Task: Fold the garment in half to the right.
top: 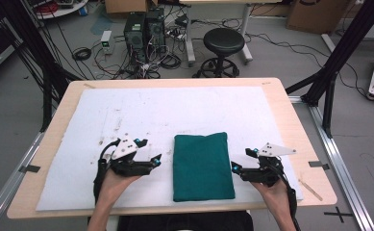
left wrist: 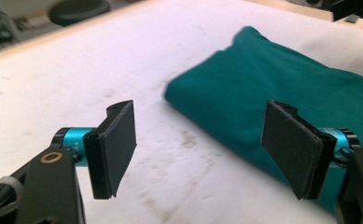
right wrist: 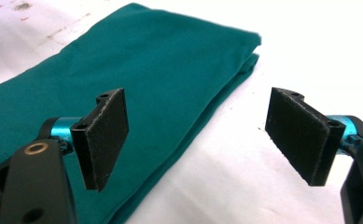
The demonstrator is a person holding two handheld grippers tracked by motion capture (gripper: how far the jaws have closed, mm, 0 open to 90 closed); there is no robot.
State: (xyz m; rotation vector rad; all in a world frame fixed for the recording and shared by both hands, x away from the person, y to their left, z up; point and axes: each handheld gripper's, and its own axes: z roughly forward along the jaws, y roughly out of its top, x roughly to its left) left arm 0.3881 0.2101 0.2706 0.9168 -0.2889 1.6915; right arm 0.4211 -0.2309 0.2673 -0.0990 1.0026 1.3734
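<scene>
1. A folded green cloth (top: 203,166) is laid flat on a white sheet (top: 141,110), toward the near edge and slightly right of the sheet's middle.
2. The white sheet is spread over a light wooden table (top: 281,103); brownish stains are scattered on it to the left of the cloth.
3. The left gripper (top: 150,156) is held just left of the cloth, apart from it, with its jaws spread wide and nothing between them.
4. The right gripper (top: 240,161) is held just right of the cloth, its jaws likewise wide and empty.
5. Beyond the far edge of the table, a black round stool (top: 223,44) is seen on the grey floor.
6. Left of the stool, two dark computer towers (top: 143,29) are stood amid tangled cables.
7. Black frame posts (top: 330,72) are placed at the table's sides.
</scene>
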